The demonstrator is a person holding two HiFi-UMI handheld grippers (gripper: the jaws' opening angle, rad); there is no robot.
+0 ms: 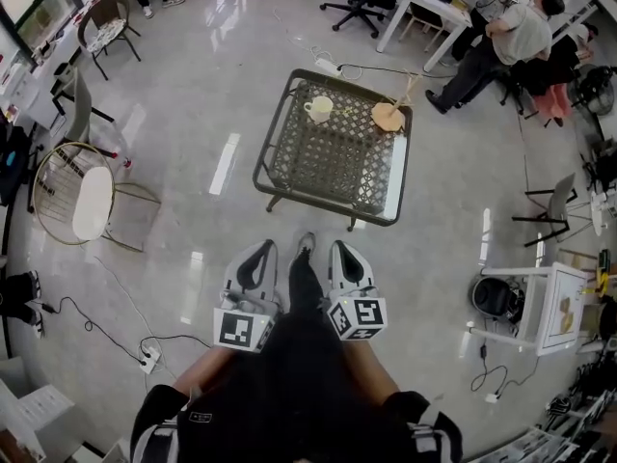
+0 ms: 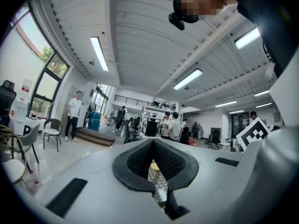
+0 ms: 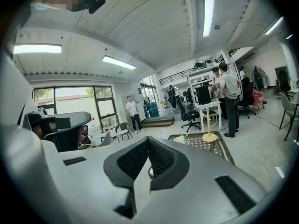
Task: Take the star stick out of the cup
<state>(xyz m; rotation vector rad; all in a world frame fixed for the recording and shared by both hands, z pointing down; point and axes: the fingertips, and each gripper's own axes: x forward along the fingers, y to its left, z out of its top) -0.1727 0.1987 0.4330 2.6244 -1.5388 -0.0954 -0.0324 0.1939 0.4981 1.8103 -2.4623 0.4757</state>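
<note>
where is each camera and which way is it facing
Head view: person's head, steeply down at table and cup; legs, left gripper, right gripper show.
Left gripper view: on that gripper, tilted up at ceiling; shut jaws show.
Right gripper view: on that gripper, toward the table; shut jaws show.
Shared: table, head and right gripper views.

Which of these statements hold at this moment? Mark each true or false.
1. The cup stands on the mesh table. True.
2. The right gripper grips the cup. False: its jaws are shut on nothing, well short of the table.
3. The left gripper is over the table. False: it is held by the person's legs, above the floor.
4. In the head view, a tan object with a stick sits on the table right of the cup. True.
</note>
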